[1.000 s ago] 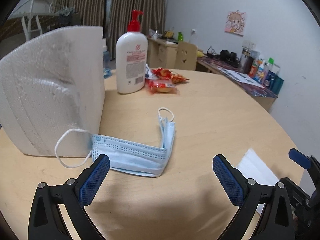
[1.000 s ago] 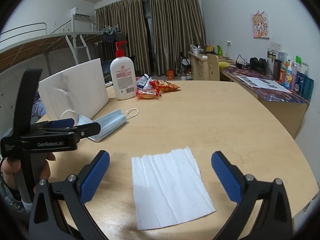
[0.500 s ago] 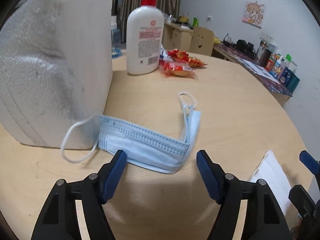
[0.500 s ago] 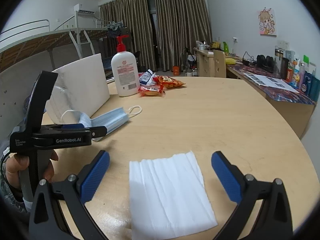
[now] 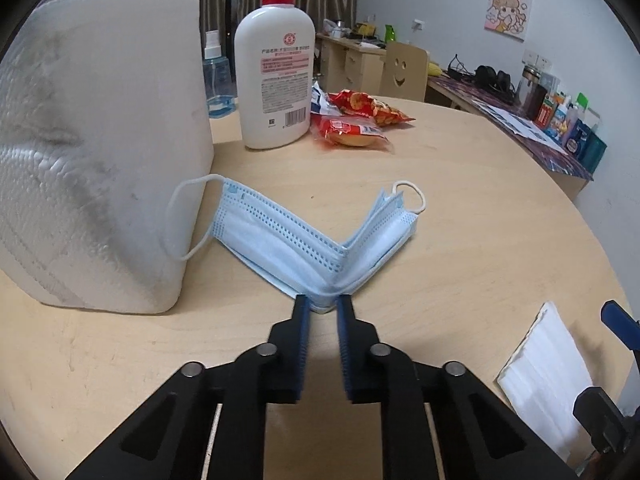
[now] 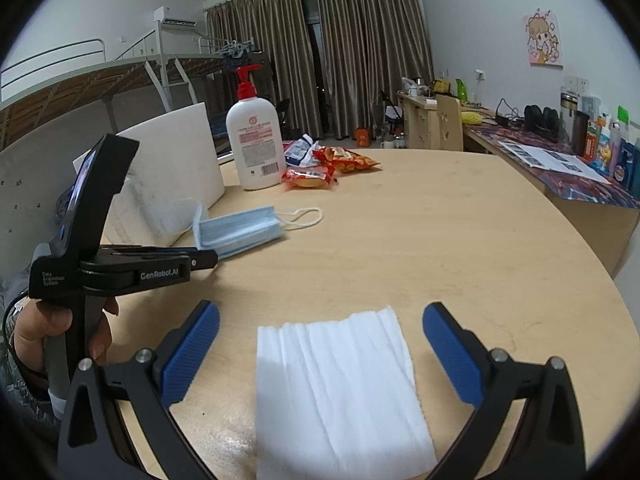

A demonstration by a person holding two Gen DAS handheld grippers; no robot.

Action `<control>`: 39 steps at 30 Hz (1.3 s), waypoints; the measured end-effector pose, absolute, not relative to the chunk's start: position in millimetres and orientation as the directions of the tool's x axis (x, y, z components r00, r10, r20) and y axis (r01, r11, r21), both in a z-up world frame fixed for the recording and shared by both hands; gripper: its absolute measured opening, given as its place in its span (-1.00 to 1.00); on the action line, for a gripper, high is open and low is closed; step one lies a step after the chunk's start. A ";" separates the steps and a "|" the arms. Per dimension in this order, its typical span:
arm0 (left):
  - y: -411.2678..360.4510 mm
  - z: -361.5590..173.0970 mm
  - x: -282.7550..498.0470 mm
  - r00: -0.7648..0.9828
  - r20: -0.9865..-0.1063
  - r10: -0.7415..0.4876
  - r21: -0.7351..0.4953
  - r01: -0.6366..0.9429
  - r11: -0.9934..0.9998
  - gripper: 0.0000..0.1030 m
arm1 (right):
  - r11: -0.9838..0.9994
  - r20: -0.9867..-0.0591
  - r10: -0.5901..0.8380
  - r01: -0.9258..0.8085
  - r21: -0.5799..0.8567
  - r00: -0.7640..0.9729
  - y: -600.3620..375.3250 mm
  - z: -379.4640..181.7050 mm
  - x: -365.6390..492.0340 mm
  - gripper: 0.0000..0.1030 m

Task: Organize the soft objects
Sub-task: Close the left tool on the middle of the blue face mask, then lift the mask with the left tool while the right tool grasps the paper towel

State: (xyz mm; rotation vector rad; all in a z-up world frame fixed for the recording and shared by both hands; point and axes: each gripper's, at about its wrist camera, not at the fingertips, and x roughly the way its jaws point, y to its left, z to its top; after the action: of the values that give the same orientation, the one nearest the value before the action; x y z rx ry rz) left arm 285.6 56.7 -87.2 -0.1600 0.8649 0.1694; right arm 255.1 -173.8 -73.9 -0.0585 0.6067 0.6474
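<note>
Pinching the near edge of the blue face mask, the left tongs have just been closing, and the mask's middle fold now sits between their blue pads so that both halves buckle upward into a V. My reading is that the grip lands on the centre so the limp fabric folds on itself and lifts as one piece rather than trailing. The mask lies on the wooden desk, with one ear loop brushing the white foam block just beside it and the other loop at the far tip of the V.

The right tongs hang spread wide over the white tissue, which lies flat on the desk near the person's side; the pads stand on either side of it and touch nothing. That hand seems parked above its own soft item, waiting its turn. A hand grips the left tool's handle at the edge of the right wrist view.

Farther back stand a white pump bottle with a red top and several red snack packets, well apart from the mask. Neither looks like part of the sorting.
</note>
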 end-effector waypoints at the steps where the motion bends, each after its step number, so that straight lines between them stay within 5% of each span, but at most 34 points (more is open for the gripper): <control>1: 56.2 -87.1 285.9 0.637 -0.766 0.085 -0.067 -0.211 0.975 -0.77 | 0.802 -0.548 0.549 -0.582 0.133 0.631 -174.3 -74.2 255.0 0.99; 7: 44.9 -72.3 276.0 0.675 -0.733 0.084 -0.035 -0.161 0.986 -0.75 | 0.806 -0.547 0.548 -0.576 0.141 0.633 -180.0 -73.5 255.2 0.99; 9: 40.2 -58.3 268.6 0.718 -0.691 0.082 -0.029 -0.141 0.990 -0.61 | 0.804 -0.544 0.551 -0.578 0.142 0.633 -180.1 -72.8 255.0 0.99; 14: 35.0 -44.4 275.7 0.734 -0.671 0.104 0.005 -0.135 0.991 0.37 | 0.796 -0.534 0.563 -0.588 0.144 0.631 -180.2 -70.4 253.3 0.99; 17: 36.8 -43.0 281.6 0.736 -0.665 0.129 0.018 -0.157 0.987 0.47 | 0.793 -0.531 0.569 -0.590 0.152 0.628 -181.4 -70.6 253.1 0.99; 27: 43.2 -64.4 315.8 0.658 -0.735 0.164 0.053 -0.186 0.981 0.44 | 0.795 -0.541 0.565 -0.587 0.153 0.623 -181.7 -73.7 254.9 0.99; 29: 45.7 -70.8 322.1 0.640 -0.749 0.170 0.058 -0.192 0.980 0.01 | 0.794 -0.548 0.562 -0.590 0.147 0.619 -180.6 -75.4 255.0 0.99; 32: 51.1 -80.2 329.3 0.616 -0.771 0.163 0.050 -0.198 0.979 -0.32 | 0.790 -0.557 0.563 -0.596 0.145 0.611 -178.8 -77.3 254.4 0.99; 39: 50.9 -86.5 333.9 0.619 -0.769 0.158 0.054 -0.183 0.982 -0.61 | 0.788 -0.562 0.560 -0.600 0.137 0.608 -178.3 -78.7 253.3 0.99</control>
State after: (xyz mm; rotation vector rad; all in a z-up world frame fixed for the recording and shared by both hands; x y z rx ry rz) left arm 333.9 50.9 -86.5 -0.0300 0.8813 0.1958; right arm 253.3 -178.3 -78.7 -0.0671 0.6260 0.6706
